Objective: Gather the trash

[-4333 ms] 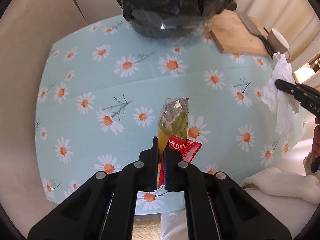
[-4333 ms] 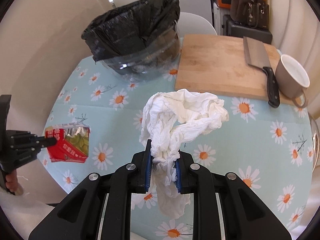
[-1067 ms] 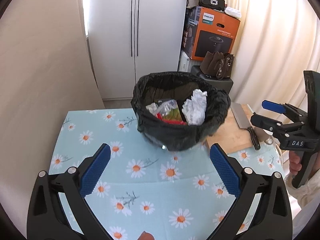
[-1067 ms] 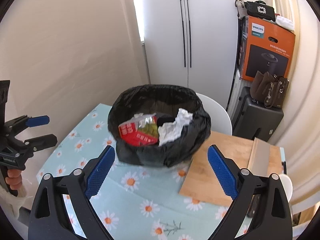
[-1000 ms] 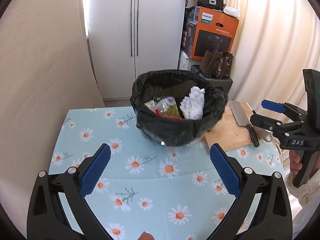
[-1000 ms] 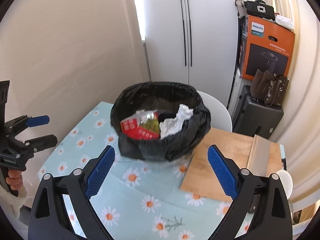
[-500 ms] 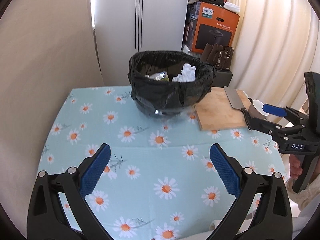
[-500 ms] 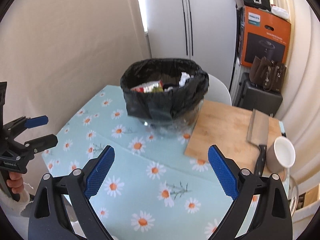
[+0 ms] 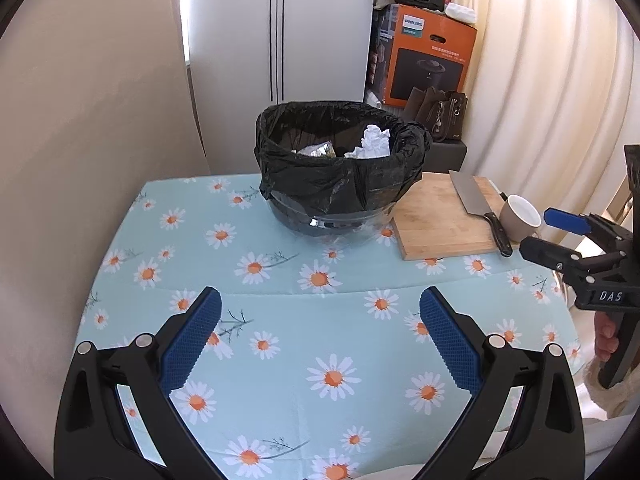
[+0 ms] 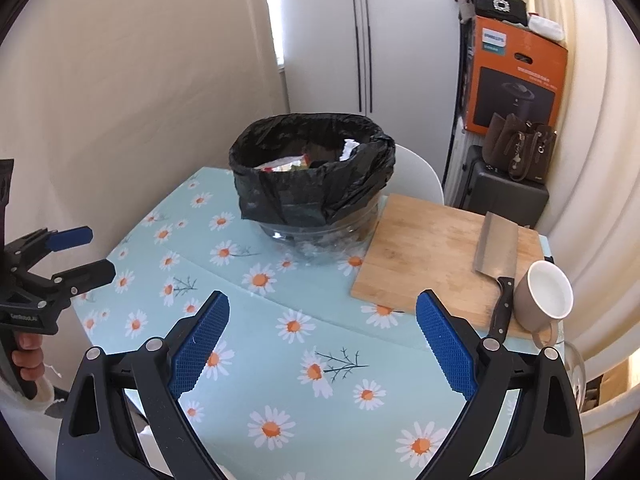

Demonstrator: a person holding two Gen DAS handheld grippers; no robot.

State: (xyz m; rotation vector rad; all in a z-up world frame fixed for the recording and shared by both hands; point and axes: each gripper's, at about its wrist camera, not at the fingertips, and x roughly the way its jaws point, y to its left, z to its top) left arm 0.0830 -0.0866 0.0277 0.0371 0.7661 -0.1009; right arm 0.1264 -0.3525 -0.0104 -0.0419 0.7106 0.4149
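A bin lined with a black bag stands at the far side of the daisy tablecloth; it also shows in the right wrist view. Crumpled white tissue and a snack wrapper lie inside it. My left gripper is open and empty above the near part of the table. My right gripper is open and empty too. Each gripper shows in the other's view: the right one at the right, the left one at the left.
A wooden cutting board with a cleaver lies right of the bin, with a beige mug beside it. A white chair, a dark case and an orange box stand behind the table.
Both grippers let go of the wrapper and the tissue, which now lie in the bin. Both have since pulled back and down from the bin, staying open.
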